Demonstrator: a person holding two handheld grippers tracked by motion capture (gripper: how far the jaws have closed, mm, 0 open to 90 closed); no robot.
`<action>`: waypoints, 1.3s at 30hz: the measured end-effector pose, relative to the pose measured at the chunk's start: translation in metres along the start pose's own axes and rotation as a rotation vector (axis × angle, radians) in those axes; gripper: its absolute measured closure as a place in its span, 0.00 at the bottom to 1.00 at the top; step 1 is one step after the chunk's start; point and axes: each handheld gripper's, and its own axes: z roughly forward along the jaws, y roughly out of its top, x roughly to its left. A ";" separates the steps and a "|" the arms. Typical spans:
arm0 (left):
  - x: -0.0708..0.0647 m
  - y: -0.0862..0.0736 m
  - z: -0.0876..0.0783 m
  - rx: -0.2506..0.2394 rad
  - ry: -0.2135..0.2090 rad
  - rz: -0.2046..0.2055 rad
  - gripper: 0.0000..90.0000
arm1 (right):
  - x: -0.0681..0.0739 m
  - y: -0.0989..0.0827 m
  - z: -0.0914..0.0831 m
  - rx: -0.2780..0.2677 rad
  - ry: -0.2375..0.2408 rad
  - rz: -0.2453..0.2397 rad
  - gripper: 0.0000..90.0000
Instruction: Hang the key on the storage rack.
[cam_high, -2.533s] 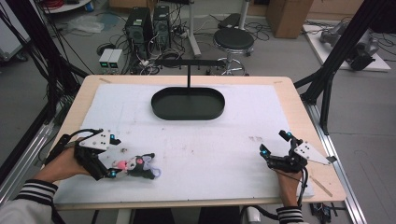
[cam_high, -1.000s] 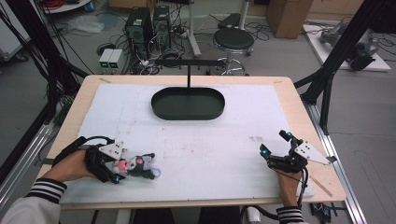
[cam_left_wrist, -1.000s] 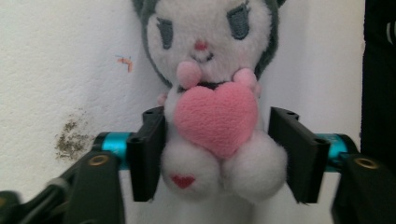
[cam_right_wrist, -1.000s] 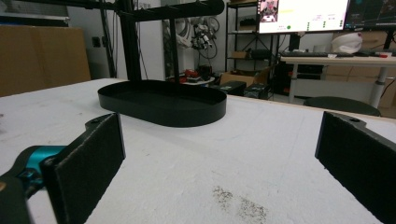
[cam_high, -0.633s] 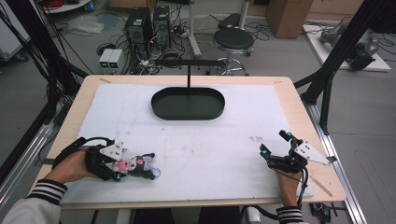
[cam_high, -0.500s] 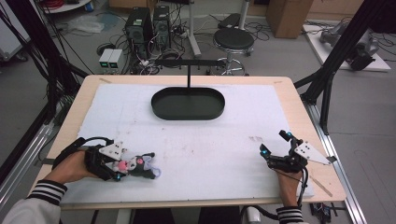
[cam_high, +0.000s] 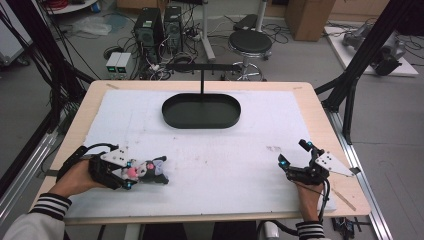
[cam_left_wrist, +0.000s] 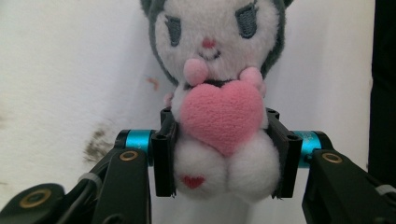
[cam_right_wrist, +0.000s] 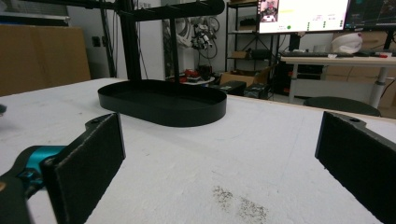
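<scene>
My left gripper (cam_left_wrist: 223, 158) is clamped around the lower body of a small white plush doll with grey ears and a pink felt heart on its chest (cam_left_wrist: 219, 93) — the two black jaws press into its soft sides just below the heart. In the high view the doll (cam_high: 147, 170) lies on the white padded mat (cam_high: 215, 150) near the table's front left edge, head pointing away from my left hand (cam_high: 80, 177).

My right gripper (cam_high: 295, 160) rests near the front right corner, its jaws spread wide with nothing between them; through them I see the mat and, farther off, a black oval metal tray (cam_right_wrist: 163, 105).

That tray (cam_high: 201, 110) sits at the mat's far middle, under a black T-shaped stand (cam_high: 202, 67), and its floor looks bare. I judge the work barely begun: the grasp is made, but the doll is not yet lifted, and any carry toward the tray remains.

The doll's feet and ear tips are cut off in the left gripper view — whether it touches the mat there I cannot tell.
</scene>
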 end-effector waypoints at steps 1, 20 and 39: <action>0.001 0.001 -0.002 -0.012 0.001 -0.005 0.60 | 0.000 0.000 0.000 0.000 0.000 0.000 0.01; 0.031 0.028 -0.027 -0.275 0.223 -0.165 0.60 | 0.000 0.000 0.000 -0.001 0.001 0.000 0.01; 0.056 0.063 -0.041 -0.351 0.341 -0.251 0.60 | 0.000 0.000 0.000 -0.003 0.002 -0.001 0.01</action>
